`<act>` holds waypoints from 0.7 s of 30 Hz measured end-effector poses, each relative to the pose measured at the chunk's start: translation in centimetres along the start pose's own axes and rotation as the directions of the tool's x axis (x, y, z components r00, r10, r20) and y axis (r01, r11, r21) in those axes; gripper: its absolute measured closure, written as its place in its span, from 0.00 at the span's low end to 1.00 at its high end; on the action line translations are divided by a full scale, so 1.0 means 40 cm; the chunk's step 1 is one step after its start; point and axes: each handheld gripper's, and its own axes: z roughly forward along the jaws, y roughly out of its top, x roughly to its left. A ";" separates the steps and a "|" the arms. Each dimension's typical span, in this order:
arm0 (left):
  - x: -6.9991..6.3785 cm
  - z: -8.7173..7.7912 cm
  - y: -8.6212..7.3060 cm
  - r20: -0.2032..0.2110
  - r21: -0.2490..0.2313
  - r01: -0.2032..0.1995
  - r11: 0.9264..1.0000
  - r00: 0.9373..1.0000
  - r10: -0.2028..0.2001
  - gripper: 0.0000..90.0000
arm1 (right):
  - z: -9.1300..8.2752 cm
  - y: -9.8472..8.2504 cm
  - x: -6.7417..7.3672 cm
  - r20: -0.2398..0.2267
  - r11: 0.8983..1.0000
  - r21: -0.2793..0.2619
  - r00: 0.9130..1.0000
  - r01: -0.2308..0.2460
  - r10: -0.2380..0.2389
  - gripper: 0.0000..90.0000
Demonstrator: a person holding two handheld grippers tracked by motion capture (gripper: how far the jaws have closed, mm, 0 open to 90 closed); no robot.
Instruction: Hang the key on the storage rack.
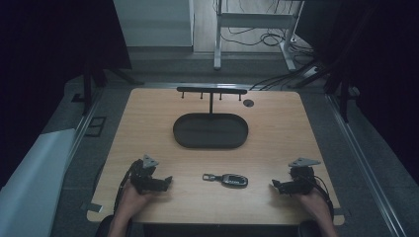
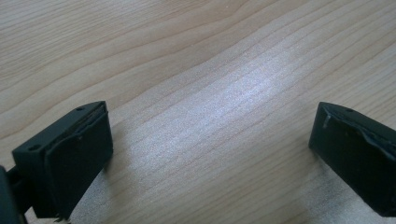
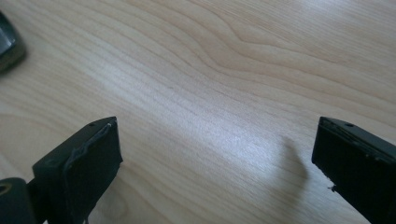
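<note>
- The left claw [image 1: 167,181] sits at the lower left of the high view, held in a hand [image 1: 132,197] that comes in from the bottom edge, and it points toward the middle of the frame.
- In the left gripper view the left claw [image 2: 210,154] has its jaws spread wide, one at the lower left and one at the lower right, with bare wood grain between them and nothing pinched.
- The right claw [image 1: 273,184] sits at the lower right of the high view, in the other hand [image 1: 312,200], and points left toward the frame's middle.
- In the right gripper view the right claw [image 3: 217,161] is also spread wide, with only pale wood between its jaws.
- The car key [image 1: 226,179], a dark fob with a small loop at its left end, lies flat on the wooden surface [image 1: 276,133] in the lower middle of the high view, between the two claws and apart from both.
- A dark rounded edge of the car key [image 3: 8,44] shows at the upper left of the right gripper view, well clear of the jaws.
- A black oval tray [image 1: 184,137] lies at the centre of the high view, above the key, and looks empty.
- Behind the tray, toward the top of the frame, stands a black hook rack [image 1: 211,91], a horizontal bar on a thin post with small pegs hanging under it.
</note>
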 end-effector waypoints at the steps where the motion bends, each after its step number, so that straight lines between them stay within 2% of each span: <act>1: 0.000 0.000 0.000 0.000 0.000 0.000 1.000 1.000 0.000 0.00 | -0.005 0.003 0.000 0.002 1.000 0.009 1.000 0.011 -0.011 0.01; 8: 0.000 0.000 0.000 0.001 0.000 0.000 1.000 1.000 0.000 0.00 | -0.031 0.025 -0.005 -0.018 0.993 0.083 0.996 0.086 -0.085 0.00; 13: 0.000 0.000 0.000 0.000 0.000 0.000 1.000 1.000 0.000 0.00 | -0.037 0.045 0.002 -0.041 0.980 0.140 0.990 0.142 -0.138 0.00; 14: 0.000 0.000 0.000 0.000 0.000 0.000 1.000 1.000 0.000 0.00 | -0.037 0.045 0.002 -0.041 0.980 0.140 0.990 0.142 -0.138 0.00; 16: 0.000 0.000 0.000 0.001 0.002 0.000 1.000 1.000 0.000 0.00 | -0.037 0.053 0.009 -0.051 0.973 0.163 0.986 0.164 -0.157 0.00; 19: 0.000 0.000 0.000 0.001 0.003 0.000 1.000 1.000 0.000 0.00 | -0.038 0.070 0.021 -0.077 0.954 0.218 0.978 0.205 -0.192 0.02; 21: 0.000 0.000 0.000 0.001 0.003 0.000 1.000 1.000 0.000 0.00 | -0.037 0.078 0.027 -0.093 0.946 0.243 0.976 0.215 -0.197 0.04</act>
